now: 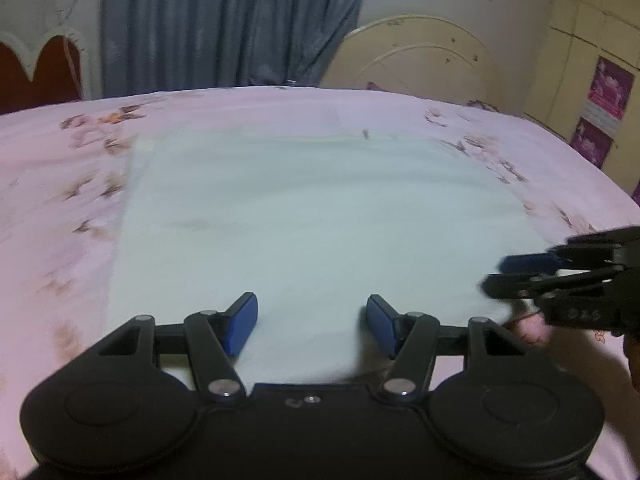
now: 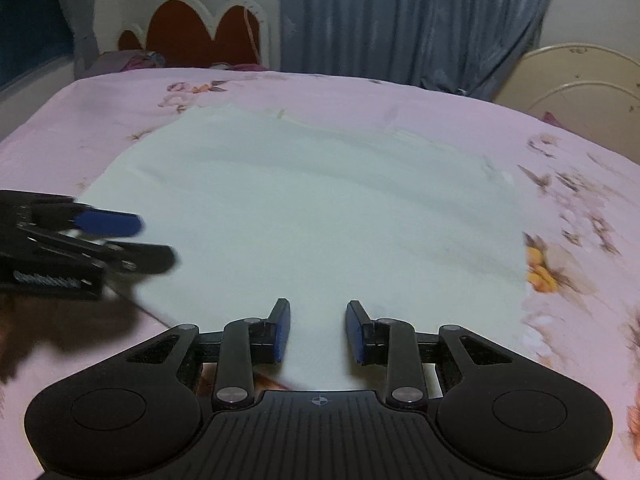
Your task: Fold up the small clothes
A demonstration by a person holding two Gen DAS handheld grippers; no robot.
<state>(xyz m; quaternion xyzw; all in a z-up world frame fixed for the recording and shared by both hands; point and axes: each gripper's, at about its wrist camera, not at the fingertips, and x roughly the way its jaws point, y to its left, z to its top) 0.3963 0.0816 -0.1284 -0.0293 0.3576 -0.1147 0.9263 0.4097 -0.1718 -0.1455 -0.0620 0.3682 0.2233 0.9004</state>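
Over white cloth (image 1: pixel 320 216) on pink bedsheet (image 1: pixel 52 168), L gripper (image 1: pixel 311 322) & R gripper (image 2: pixel 318 330) both agape, empty.

Left tongs (image 1: pixel 311 324) and right tongs (image 2: pixel 318 330) matte black, blue pads, silver pivot screws, round side housings

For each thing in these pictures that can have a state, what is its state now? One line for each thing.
white cloth: spread flat on the bed, unfolded, held by neither gripper.
left gripper: open, empty, fingers over the cloth's near edge.
right gripper: open, empty, fingers over the cloth's near edge.
pink floral bedsheet: spread over the bed, under the cloth.
blue curtain: drawn shut, hanging behind the bed.
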